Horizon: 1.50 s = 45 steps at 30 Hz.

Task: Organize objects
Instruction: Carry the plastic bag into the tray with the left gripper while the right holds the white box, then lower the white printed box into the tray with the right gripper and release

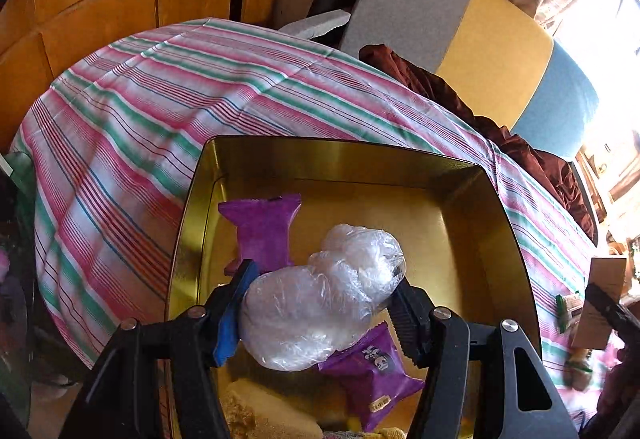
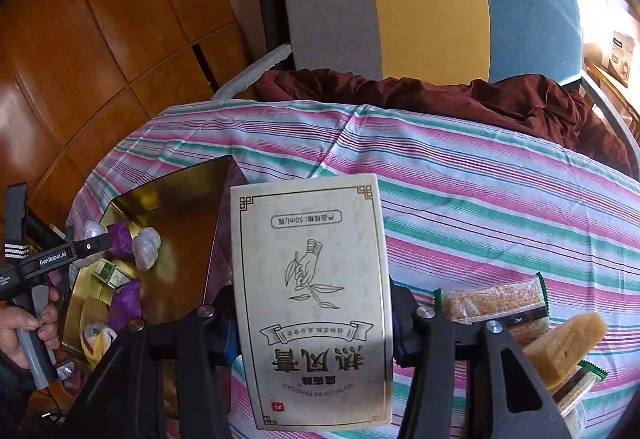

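Hovering my left tool (image 1: 320,313) over the gold tin (image 1: 504,223), I have it clamped on a clear plastic bundle (image 1: 316,303), poised above the purple packets (image 1: 262,231) so it lands with them. My right tool (image 2: 314,323) grips the cream carton (image 2: 312,299) upright over the striped table (image 2: 500,199), with the tin at its nine o'clock and snack bars (image 2: 496,299) at three.
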Motion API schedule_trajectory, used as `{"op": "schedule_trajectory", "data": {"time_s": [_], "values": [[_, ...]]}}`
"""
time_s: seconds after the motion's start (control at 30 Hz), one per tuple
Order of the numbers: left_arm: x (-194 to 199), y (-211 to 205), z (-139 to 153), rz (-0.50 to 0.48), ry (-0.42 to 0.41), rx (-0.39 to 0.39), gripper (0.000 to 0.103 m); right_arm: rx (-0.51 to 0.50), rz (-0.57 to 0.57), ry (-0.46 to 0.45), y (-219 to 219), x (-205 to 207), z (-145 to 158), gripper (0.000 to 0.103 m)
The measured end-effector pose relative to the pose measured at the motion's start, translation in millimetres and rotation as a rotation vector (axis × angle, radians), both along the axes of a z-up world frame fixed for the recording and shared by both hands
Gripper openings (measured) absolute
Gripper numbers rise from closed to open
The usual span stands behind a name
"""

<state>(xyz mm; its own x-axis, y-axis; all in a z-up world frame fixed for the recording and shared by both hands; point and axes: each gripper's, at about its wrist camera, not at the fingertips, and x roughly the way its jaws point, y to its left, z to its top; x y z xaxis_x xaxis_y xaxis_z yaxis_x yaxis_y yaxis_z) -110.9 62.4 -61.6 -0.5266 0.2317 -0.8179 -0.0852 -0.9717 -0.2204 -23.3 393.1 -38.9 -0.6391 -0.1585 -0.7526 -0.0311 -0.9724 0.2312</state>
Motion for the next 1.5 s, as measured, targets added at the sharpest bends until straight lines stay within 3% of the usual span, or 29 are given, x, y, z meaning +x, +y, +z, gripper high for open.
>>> {"op": "schedule_trajectory", "data": {"time_s": [0.33, 0.5, 0.77, 0.9, 1.2, 1.5], "values": [[-31.1, -0.8, -16.9, 0.049, -0.047, -0.003, 0.063, 0.056, 0.024, -0.088, -10.7, -7.8, -21.1, 0.053], [-43.8, -2.3, -28.7, 0.077, -0.055, -0.069, 0.065, 0.065, 0.025, -0.119, -10.4, -10.0, -29.4, 0.053], [-42.9, 0.5, -31.9, 0.051, -0.038, -0.113, 0.079, 0.087, 0.022, -0.164, -9.7, -14.0, -41.6, 0.053], [-39.8, -4.1, -28.6, 0.067, -0.035, -0.093, 0.080, 0.102, 0.022, -0.185, -10.1, -15.2, -47.6, 0.053], [-9.8, -7.5, -4.0, 0.038, 0.081, -0.142, 0.082, 0.156, 0.000, -0.249, -8.9, -18.5, -65.3, 0.053], [27.6, -14.9, 29.1, 0.006, 0.198, -0.180, 0.082, 0.150, -0.037, -0.232, -3.6, -18.2, -59.5, 0.052]]}}
